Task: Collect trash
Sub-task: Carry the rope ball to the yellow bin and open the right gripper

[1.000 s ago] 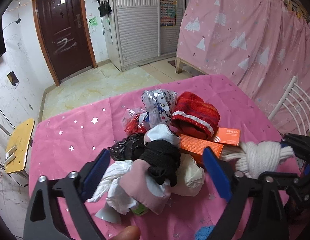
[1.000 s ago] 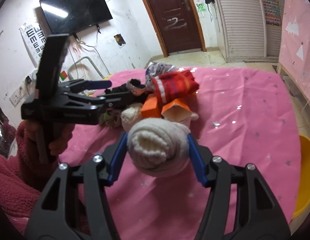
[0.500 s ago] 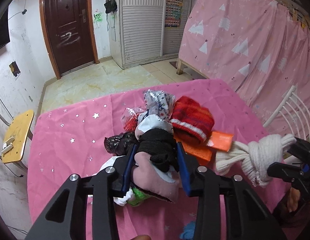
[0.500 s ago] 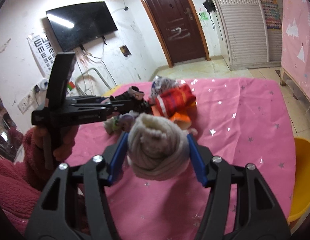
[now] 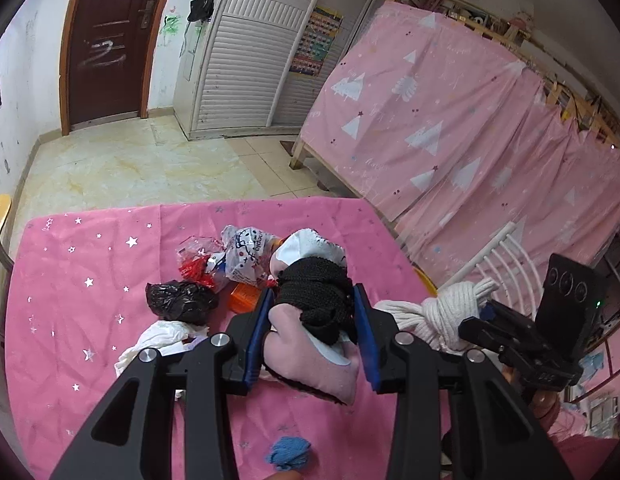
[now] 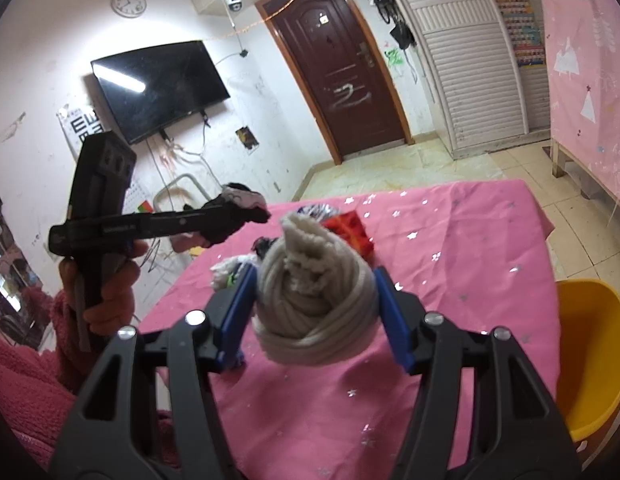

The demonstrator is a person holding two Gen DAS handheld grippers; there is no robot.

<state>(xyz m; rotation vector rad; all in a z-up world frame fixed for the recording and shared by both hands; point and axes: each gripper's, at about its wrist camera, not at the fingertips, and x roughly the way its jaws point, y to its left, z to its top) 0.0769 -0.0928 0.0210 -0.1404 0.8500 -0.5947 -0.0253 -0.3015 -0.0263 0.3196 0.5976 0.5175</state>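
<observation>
Lifted clear since the earlier frame — the left gripper (image 5: 310, 330) now carries its black-and-pink sock bundle (image 5: 310, 312) above the trash pile (image 5: 214, 280).

Both sets of fingers are clamped tight: the left on that bundle, the right gripper (image 6: 316, 306) on a cream knotted sock (image 6: 314, 300), both held off the pink surface (image 6: 450, 280). This looks like the carry step; next comes a swing right of the pile toward the yellow bin (image 6: 586, 356) — only partly in frame. Items under the pile stay hidden.
</observation>
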